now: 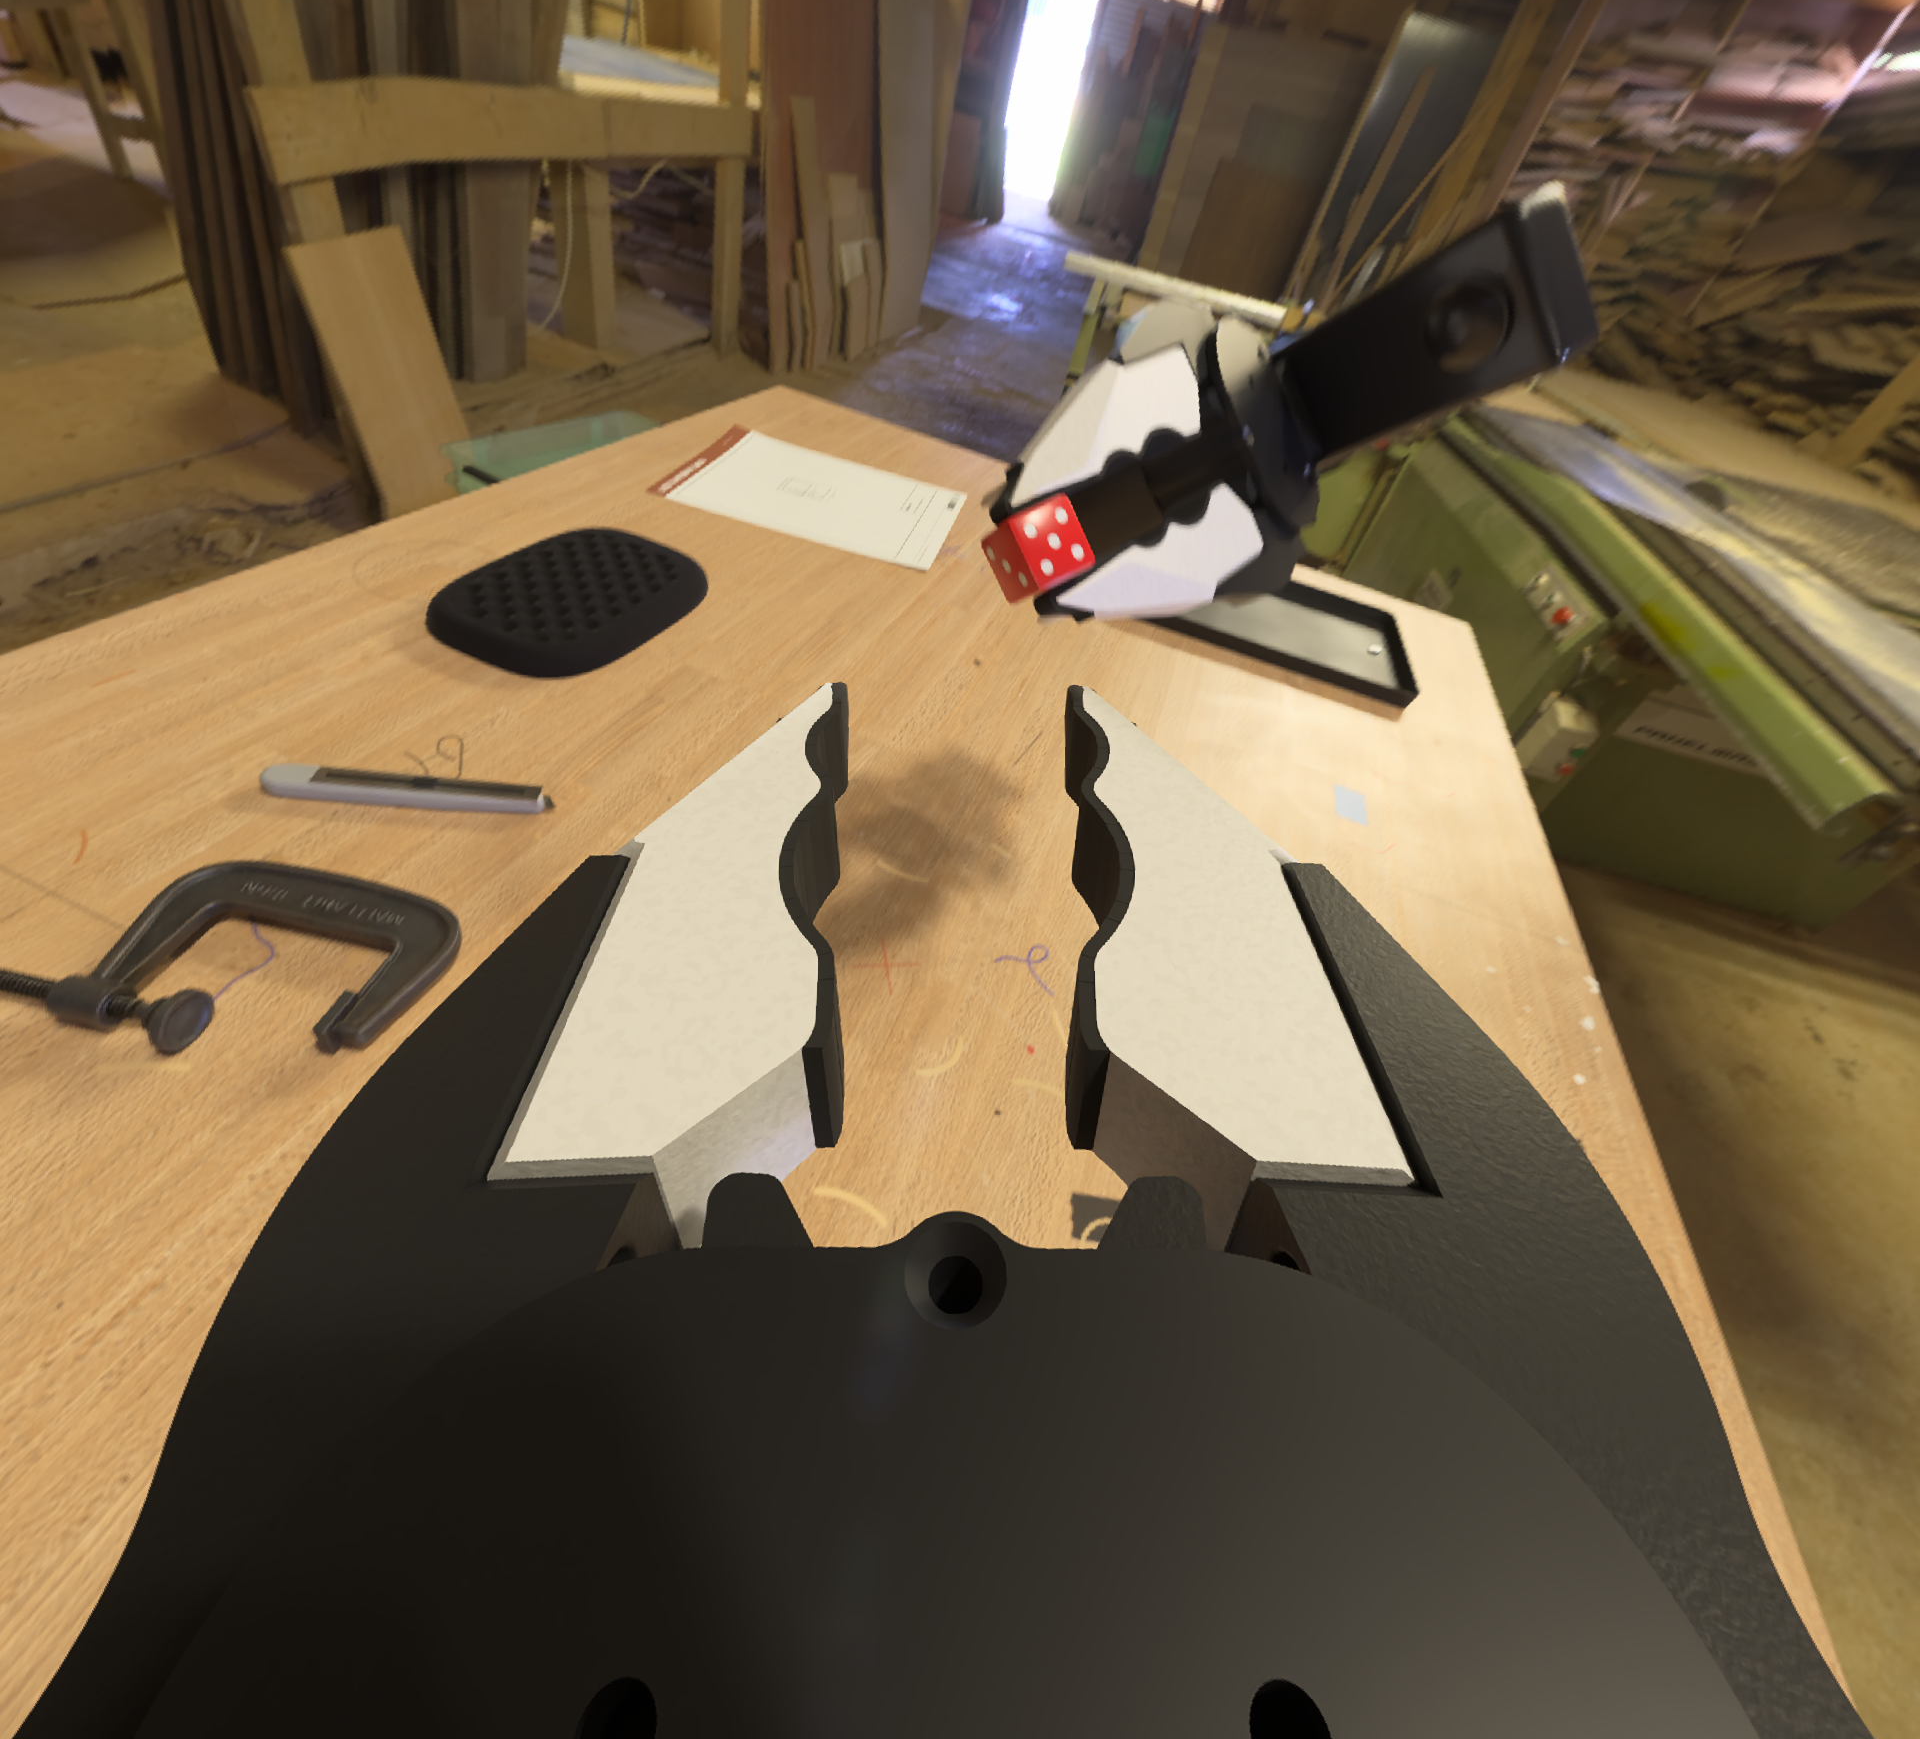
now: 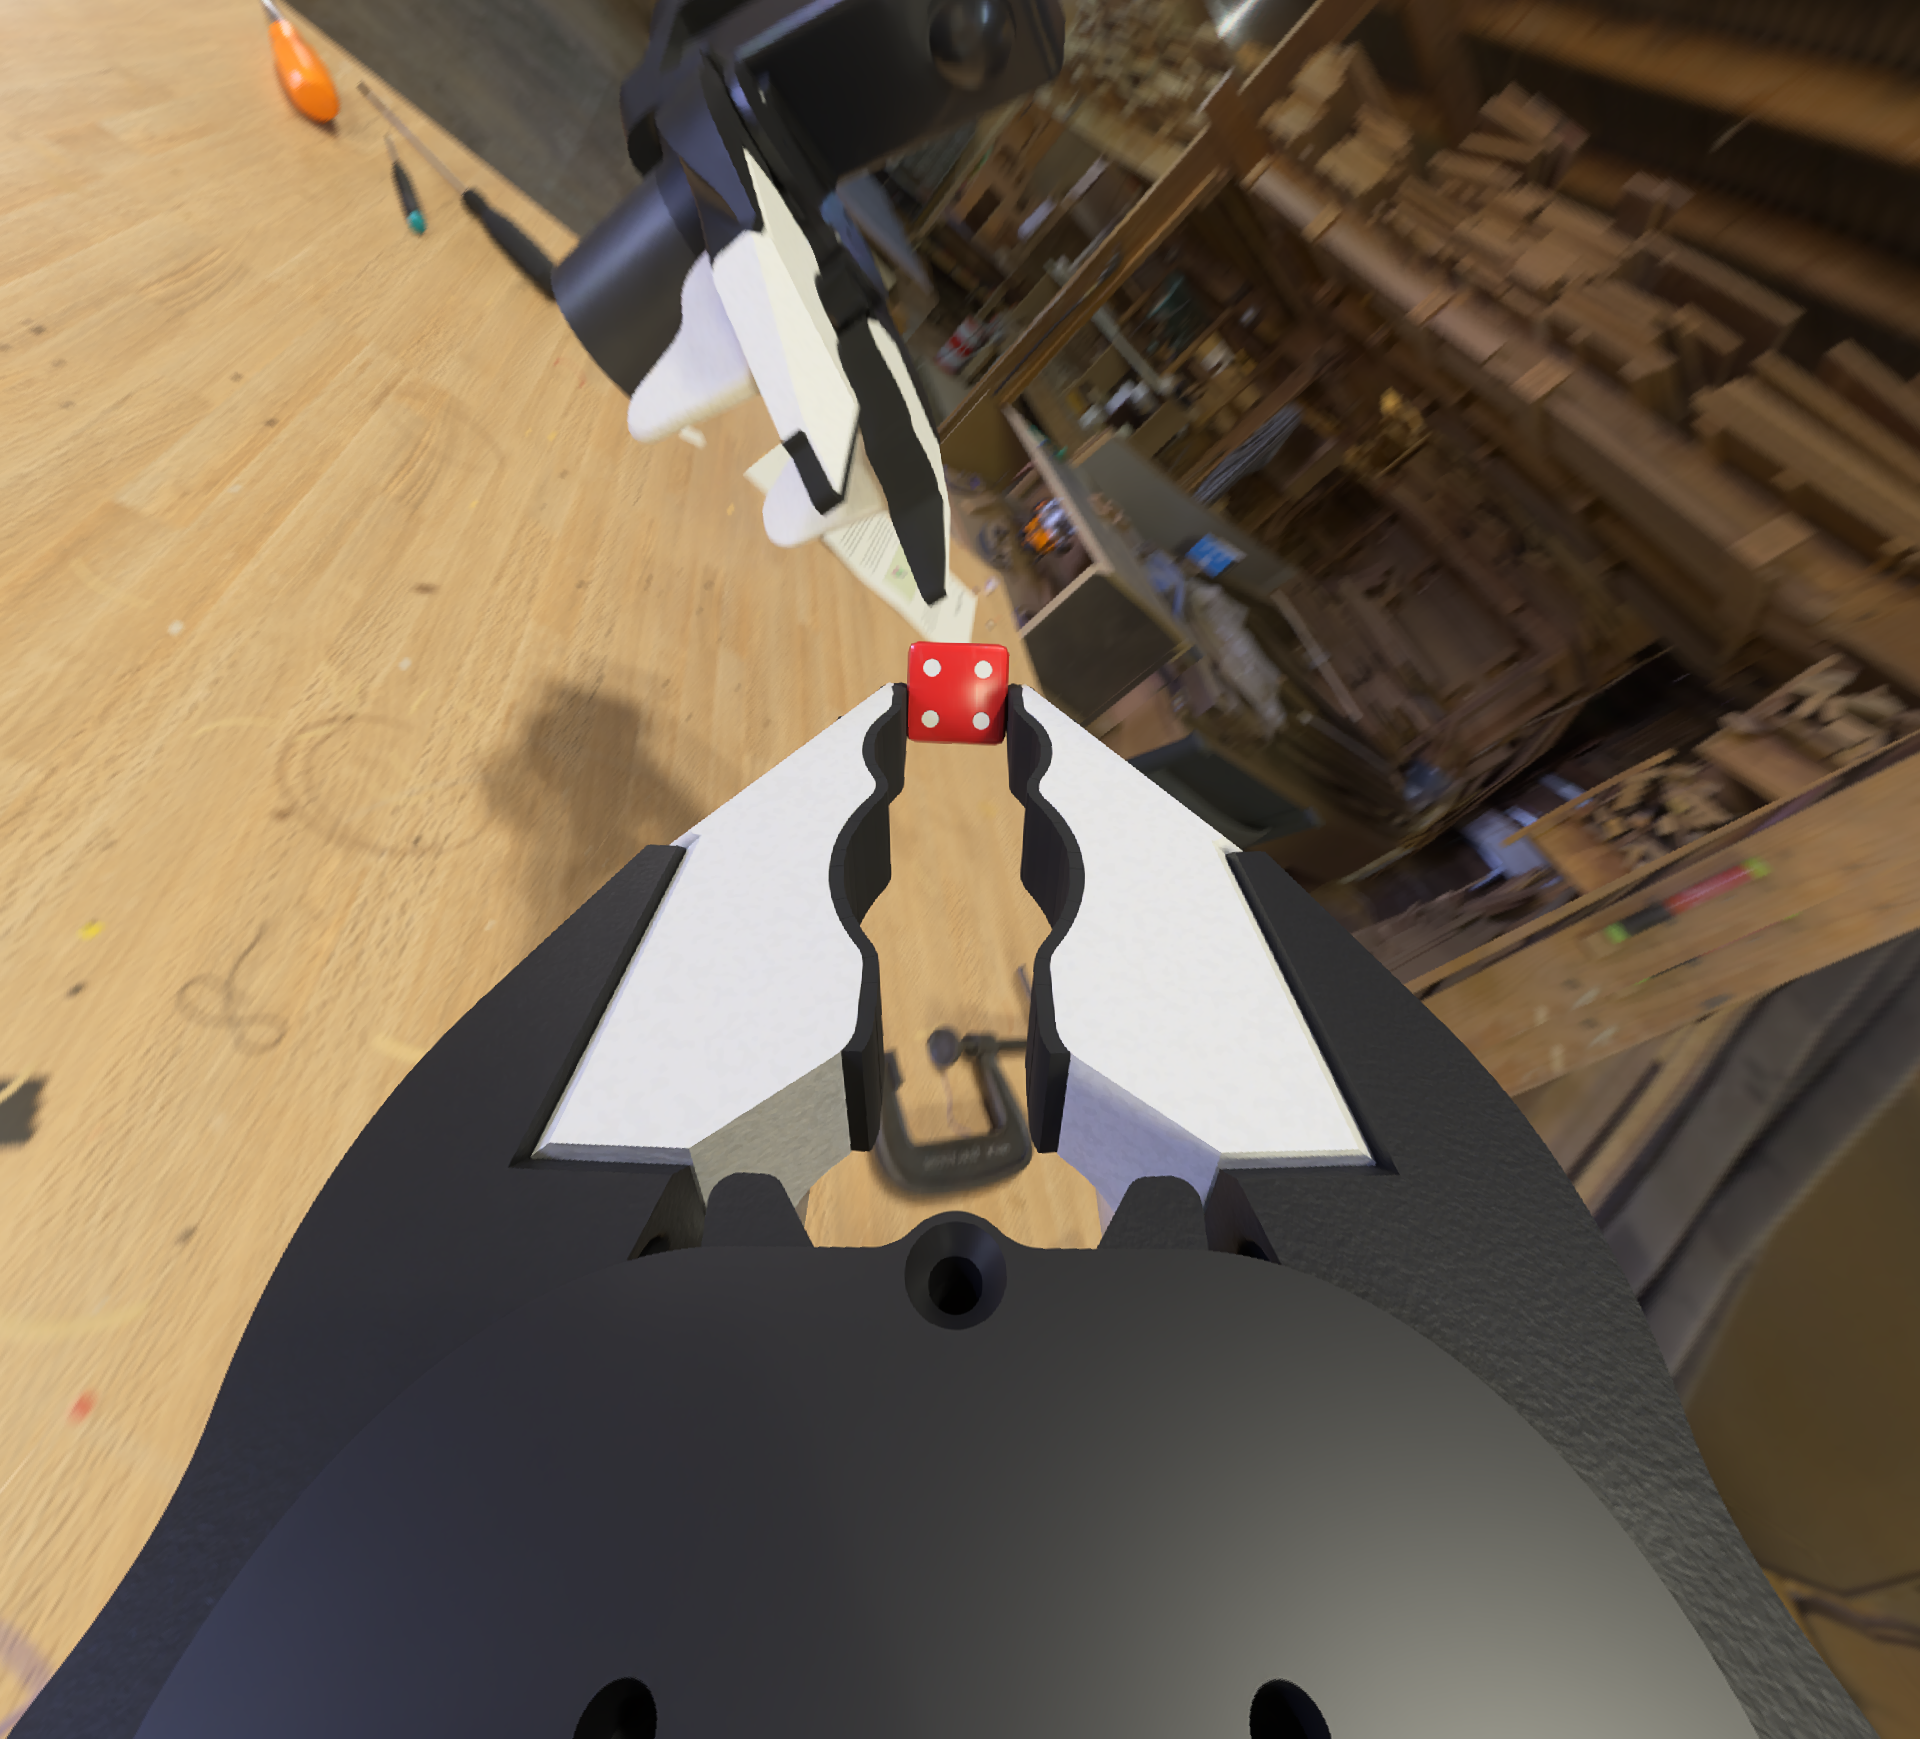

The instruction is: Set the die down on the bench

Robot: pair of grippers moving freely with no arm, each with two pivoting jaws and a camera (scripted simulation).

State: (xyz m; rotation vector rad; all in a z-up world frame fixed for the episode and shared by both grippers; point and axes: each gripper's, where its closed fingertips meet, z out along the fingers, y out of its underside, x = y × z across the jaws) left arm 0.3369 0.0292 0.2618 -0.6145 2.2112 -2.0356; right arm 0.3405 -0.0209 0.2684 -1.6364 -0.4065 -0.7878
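A red die with white pips sits pinched between the fingertips of my right gripper, held in the air above the wooden bench. In the left wrist view the die and the right gripper hang above the bench's far right part. My left gripper is open and empty, low over the bench middle, its shadow below. It shows in the right wrist view beyond the die, tilted.
On the bench: a black perforated pad, a sheet of paper, a grey utility knife, a C-clamp and a black tray. Screwdrivers, one orange-handled, lie at the far side. A green machine stands beside the bench.
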